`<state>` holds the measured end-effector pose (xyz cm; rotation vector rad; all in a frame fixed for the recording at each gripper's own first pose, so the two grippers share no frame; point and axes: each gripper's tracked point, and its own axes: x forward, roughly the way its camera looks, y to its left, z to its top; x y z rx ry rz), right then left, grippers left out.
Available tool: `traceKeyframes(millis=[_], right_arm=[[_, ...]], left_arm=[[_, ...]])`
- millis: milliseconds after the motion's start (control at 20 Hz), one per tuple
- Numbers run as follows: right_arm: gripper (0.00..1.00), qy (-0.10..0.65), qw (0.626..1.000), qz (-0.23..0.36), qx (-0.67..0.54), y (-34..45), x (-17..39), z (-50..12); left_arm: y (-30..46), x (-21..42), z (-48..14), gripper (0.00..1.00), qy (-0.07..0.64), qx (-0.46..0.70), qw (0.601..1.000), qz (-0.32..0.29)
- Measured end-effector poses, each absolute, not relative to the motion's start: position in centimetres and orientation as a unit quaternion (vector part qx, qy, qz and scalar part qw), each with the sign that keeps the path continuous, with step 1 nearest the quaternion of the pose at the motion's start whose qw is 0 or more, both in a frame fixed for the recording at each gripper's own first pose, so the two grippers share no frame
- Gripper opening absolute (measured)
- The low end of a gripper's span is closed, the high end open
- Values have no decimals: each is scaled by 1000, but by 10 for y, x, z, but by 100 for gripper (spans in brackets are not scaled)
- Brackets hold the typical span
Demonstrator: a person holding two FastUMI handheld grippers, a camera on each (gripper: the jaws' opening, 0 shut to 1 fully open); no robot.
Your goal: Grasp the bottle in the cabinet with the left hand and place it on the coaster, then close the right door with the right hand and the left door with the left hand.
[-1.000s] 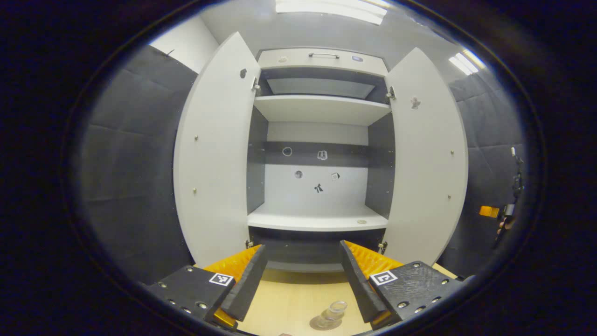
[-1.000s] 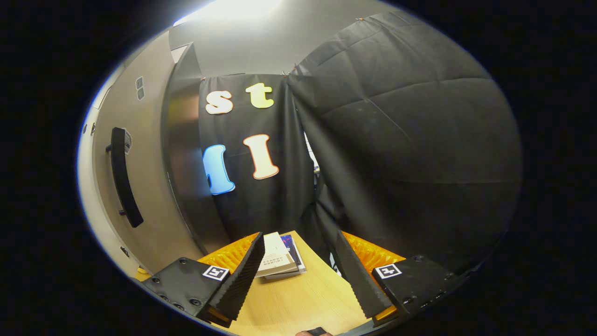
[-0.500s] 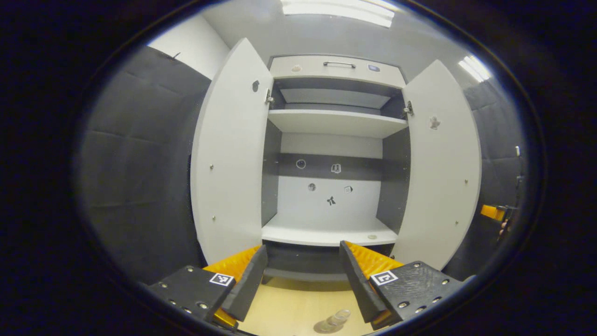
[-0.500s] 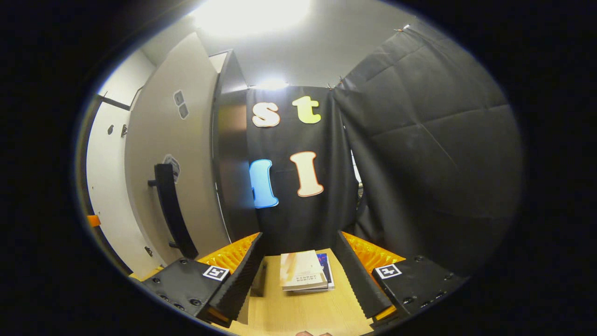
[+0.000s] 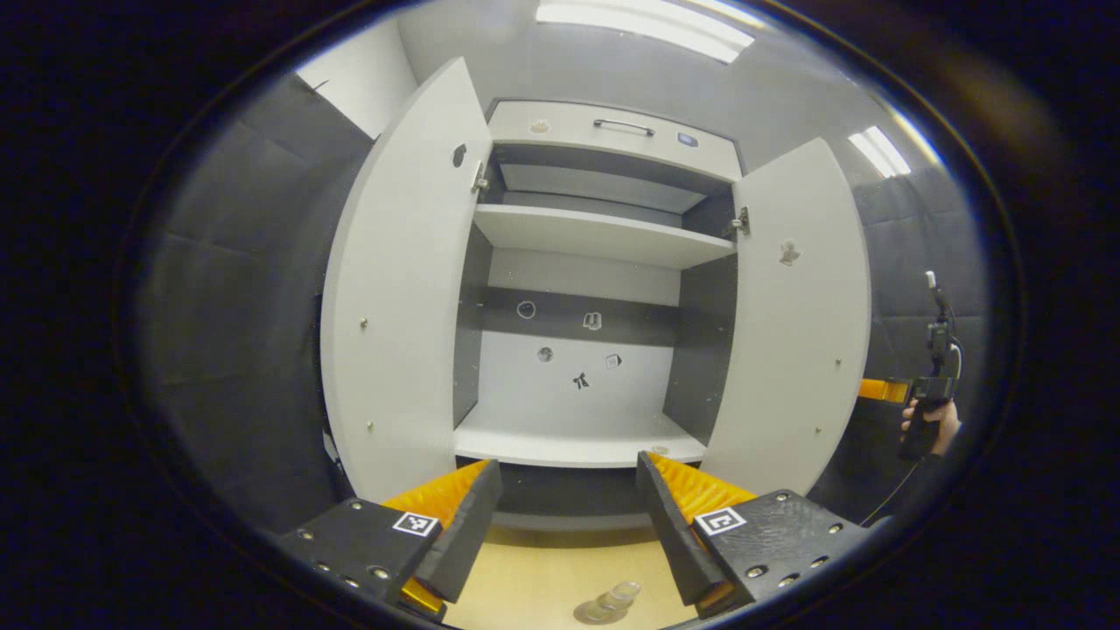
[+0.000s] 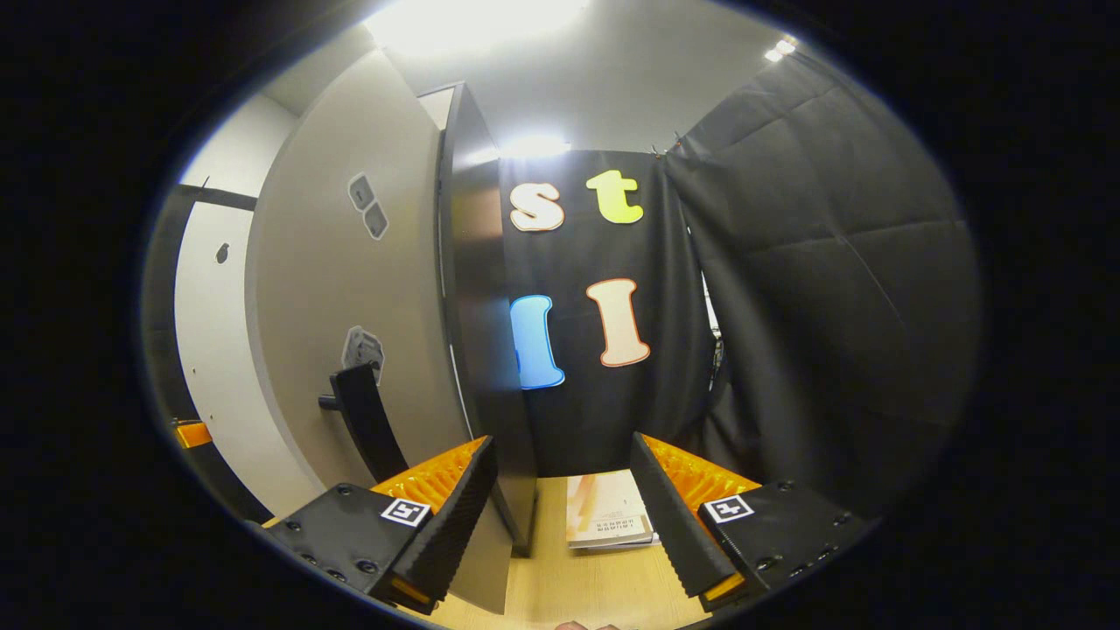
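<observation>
In the left gripper view, our left tool (image 5: 569,516) sits lowest and nearest, its two fingers spread wide with nothing between them. Just past the tips lies the pale bench (image 5: 542,586), and on it, low between the fingers and a little toward the right one, the clear bottle (image 5: 612,600) stands on what we take to be the coaster (image 5: 588,612); the edge of the view blurs how they meet. We judge the placing step done.

In the right gripper view, our right tool (image 6: 564,516) is also spread and empty. Its left finger (image 6: 442,534) sits just in front of the lower outer face of the right door (image 6: 350,297); we cannot tell whether they touch. The dark bar handle (image 6: 366,420) runs upright on that face, up and to the left of the tool. A book (image 6: 608,522) lies on the bench between the fingers, farther off.

So the coming move turns on this: the right door lies to the left of the right tool, edge toward us, and the right hand is much the nearer one. We judge a leftward sweep would swing it shut.

Farther off in the left gripper view, the cabinet (image 5: 604,131) stands with both doors wide; the left door (image 5: 402,289) awaits our left tool, and a hand (image 5: 929,420) holds the other gripper beyond the right door.
</observation>
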<state>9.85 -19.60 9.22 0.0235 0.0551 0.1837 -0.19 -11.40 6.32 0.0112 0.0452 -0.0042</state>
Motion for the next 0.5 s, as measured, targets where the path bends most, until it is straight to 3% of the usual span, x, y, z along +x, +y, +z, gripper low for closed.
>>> traceKeyframes(millis=[300, 450, 500], right_arm=[[98, 38, 994, 100, -13, -165, 94, 88], [95, 37, 995, 89, -30, -164, 93, 87], [90, 36, 995, 87, -30, -164, 93, 88]], left_arm=[[-101, 1, 46, 90, 32, -28, 999, -27], [-93, 1, 38, 90, 37, -31, 998, -27], [-90, 2, 37, 90, 37, -34, 998, -28]])
